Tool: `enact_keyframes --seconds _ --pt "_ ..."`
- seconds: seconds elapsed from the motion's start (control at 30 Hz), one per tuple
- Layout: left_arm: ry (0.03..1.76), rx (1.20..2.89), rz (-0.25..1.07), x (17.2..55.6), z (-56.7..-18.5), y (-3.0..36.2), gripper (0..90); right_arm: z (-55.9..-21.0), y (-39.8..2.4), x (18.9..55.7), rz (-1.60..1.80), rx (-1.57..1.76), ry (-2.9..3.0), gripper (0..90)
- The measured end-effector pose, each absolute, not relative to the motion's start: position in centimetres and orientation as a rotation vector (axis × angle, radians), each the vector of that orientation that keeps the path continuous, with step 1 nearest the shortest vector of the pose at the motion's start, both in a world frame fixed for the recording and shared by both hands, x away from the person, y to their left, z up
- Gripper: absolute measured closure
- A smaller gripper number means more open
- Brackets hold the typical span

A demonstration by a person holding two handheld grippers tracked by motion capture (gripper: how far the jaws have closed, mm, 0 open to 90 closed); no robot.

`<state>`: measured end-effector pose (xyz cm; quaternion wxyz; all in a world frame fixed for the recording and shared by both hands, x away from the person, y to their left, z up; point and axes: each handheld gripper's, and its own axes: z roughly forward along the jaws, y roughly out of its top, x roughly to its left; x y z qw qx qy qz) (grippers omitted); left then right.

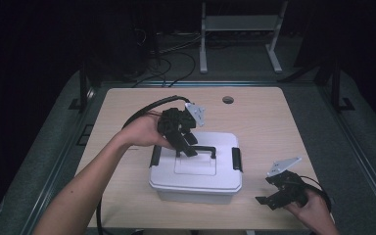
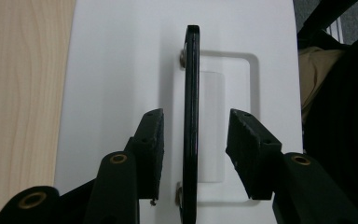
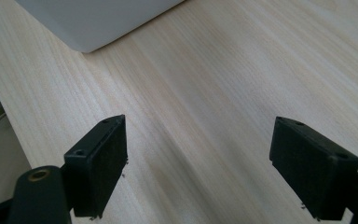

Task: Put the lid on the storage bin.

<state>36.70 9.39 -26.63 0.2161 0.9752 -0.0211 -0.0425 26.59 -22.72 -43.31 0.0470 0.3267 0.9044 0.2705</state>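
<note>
A white lidded storage box (image 1: 196, 171) sits on the wooden table (image 1: 127, 107), a little in front of its middle. Its black carry handle (image 1: 205, 148) stands upright on the lid. My left gripper (image 1: 186, 147) reaches down over the lid from the left. In the left gripper view the handle (image 2: 191, 93) runs between the two pads of my left gripper (image 2: 196, 114), with a gap on each side, so it is open. My right gripper (image 1: 268, 191) rests low at the table's front right, open and holding nothing (image 3: 200, 123). A corner of the box (image 3: 98, 18) lies ahead of it.
Black latches (image 1: 155, 155) (image 1: 237, 159) clip the lid at both short ends. A round cable hole (image 1: 228, 100) sits near the table's far edge. Beyond the table stand a metal frame (image 1: 240, 29) and loose floor cables (image 1: 171, 54). A dark-clothed lap (image 2: 345, 116) is by the front edge.
</note>
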Motion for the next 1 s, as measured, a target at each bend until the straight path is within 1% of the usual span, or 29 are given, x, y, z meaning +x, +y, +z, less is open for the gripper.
enact_keyframes --seconds 0.37,0.6,1.0 --pt "-0.038 2.683 -0.099 36.6 -26.2 10.0 52.5 -43.2 -22.9 26.6 0.827 0.999 2.750 18.3" --pt "-0.028 2.674 -0.093 36.6 -25.9 10.6 48.6 -43.1 -22.9 26.5 0.825 1.004 2.748 18.3" --pt "0.011 2.649 -0.101 36.6 -26.4 12.4 46.8 -43.0 -23.0 26.6 0.830 1.013 2.741 18.3"
